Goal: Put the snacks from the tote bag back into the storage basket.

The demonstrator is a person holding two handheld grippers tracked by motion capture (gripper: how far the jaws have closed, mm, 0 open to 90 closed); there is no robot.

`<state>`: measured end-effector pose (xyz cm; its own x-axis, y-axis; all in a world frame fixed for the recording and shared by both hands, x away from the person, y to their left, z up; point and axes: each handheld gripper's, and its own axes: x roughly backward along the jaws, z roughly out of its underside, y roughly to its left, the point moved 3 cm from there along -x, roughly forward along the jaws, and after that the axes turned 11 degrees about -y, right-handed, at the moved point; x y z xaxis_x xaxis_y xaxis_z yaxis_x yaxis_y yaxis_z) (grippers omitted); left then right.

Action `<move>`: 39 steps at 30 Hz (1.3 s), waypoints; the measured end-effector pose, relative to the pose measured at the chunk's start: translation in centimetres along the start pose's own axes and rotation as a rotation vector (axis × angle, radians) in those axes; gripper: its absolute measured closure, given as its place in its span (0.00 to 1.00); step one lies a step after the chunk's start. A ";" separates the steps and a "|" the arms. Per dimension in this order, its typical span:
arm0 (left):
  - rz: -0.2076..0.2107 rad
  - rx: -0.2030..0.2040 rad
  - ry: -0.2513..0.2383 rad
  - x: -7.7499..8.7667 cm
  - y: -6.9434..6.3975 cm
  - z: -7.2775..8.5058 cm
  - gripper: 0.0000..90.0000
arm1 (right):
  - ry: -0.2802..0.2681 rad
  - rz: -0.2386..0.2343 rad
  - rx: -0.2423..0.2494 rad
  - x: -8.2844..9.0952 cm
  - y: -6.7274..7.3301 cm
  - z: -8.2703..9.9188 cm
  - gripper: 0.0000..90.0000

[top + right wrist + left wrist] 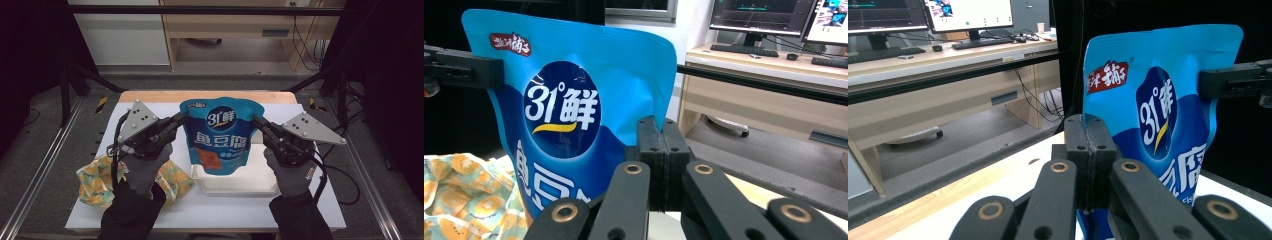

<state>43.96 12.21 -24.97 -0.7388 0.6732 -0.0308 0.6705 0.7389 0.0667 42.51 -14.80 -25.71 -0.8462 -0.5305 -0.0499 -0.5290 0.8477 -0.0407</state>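
Observation:
A blue snack bag [220, 135] with white lettering hangs upright above the table, held by both side edges. My left gripper [184, 117] is shut on the bag's left edge, and my right gripper [255, 120] is shut on its right edge. In the left gripper view the closed jaws [1089, 140] pinch the bag [1158, 100], with the other gripper's jaw at the far edge. In the right gripper view the closed jaws [659, 135] pinch the bag [569, 100] the same way.
A white tray [240, 182] lies under the bag on the white table [210, 210]. A yellow patterned pouch [100, 182] rests at the front left, also seen as a pouch [464, 200] in the right gripper view. Desks and monitors stand beyond.

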 end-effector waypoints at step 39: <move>0.010 0.033 0.104 -1.5 -0.1 6.1 1.00 | 0.092 0.021 -0.037 -0.5 -1.0 6.0 1.00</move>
<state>45.38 11.28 -31.03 -0.7342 0.6750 0.0734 0.6783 0.7340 0.0339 43.83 -15.49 -31.65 -0.8586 -0.5109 0.0411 -0.5115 0.8593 -0.0036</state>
